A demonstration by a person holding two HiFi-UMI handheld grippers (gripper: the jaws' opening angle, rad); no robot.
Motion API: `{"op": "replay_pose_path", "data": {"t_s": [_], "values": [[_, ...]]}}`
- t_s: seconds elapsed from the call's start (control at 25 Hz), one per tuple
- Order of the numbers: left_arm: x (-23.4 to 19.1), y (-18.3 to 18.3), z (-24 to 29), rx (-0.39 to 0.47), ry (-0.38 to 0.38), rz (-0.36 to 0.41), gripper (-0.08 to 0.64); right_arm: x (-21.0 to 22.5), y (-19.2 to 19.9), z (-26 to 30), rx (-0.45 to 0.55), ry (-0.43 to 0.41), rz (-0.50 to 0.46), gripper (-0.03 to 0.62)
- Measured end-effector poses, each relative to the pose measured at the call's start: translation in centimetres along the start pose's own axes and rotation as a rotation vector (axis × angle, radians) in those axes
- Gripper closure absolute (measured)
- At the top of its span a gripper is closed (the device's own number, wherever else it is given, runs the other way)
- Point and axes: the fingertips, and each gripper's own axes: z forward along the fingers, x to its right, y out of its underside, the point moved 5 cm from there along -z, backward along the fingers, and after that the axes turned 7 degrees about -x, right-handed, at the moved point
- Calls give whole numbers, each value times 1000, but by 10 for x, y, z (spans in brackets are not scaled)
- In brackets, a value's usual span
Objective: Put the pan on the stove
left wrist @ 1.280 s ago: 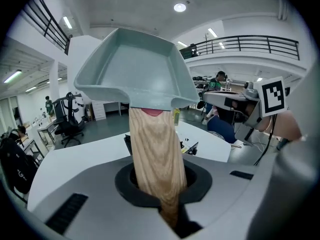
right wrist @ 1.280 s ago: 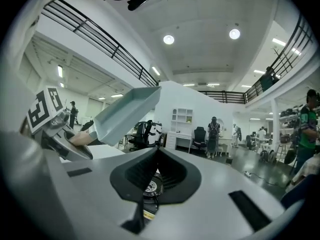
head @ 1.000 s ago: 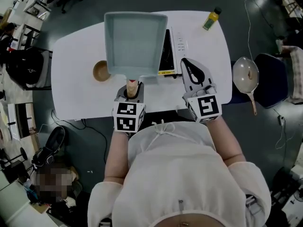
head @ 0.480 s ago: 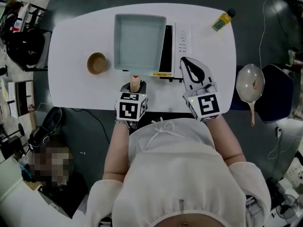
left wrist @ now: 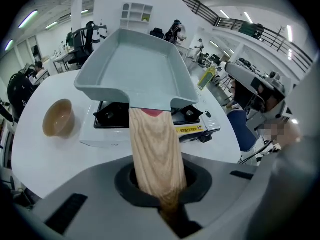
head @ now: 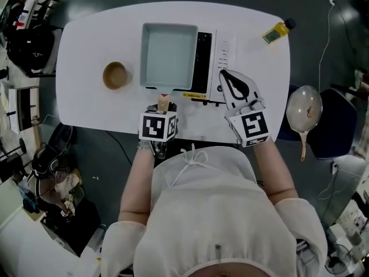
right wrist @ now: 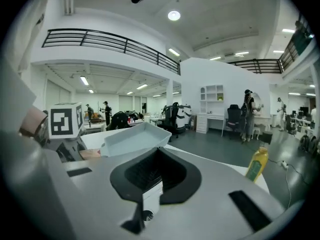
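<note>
A grey-blue rectangular pan with a wooden handle is held level over the left part of the white portable stove. My left gripper is shut on the handle. In the left gripper view the pan hangs just above the black burner grate; I cannot tell whether it touches. My right gripper lies at the stove's front right, shut with nothing in it. Its view shows the pan to the left, beyond the gripper.
On the white table, a wooden bowl stands left of the pan and a yellow bottle lies at the far right corner. A round frying pan rests on a dark chair beyond the table's right edge.
The pan has come down with my left gripper and now sits lower and further over the stove. My right gripper has stayed beside the stove's front right.
</note>
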Motion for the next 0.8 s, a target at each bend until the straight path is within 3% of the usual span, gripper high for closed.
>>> {"op": "replay_pose_path", "data": {"t_s": [0.24, 0.8], "values": [[7, 0, 7, -99, 137, -66, 515, -1, -7, 3, 9, -38, -31, 586], [10, -2, 7, -231, 149, -49, 514, -9, -1, -12, 28, -12, 6, 586]]}}
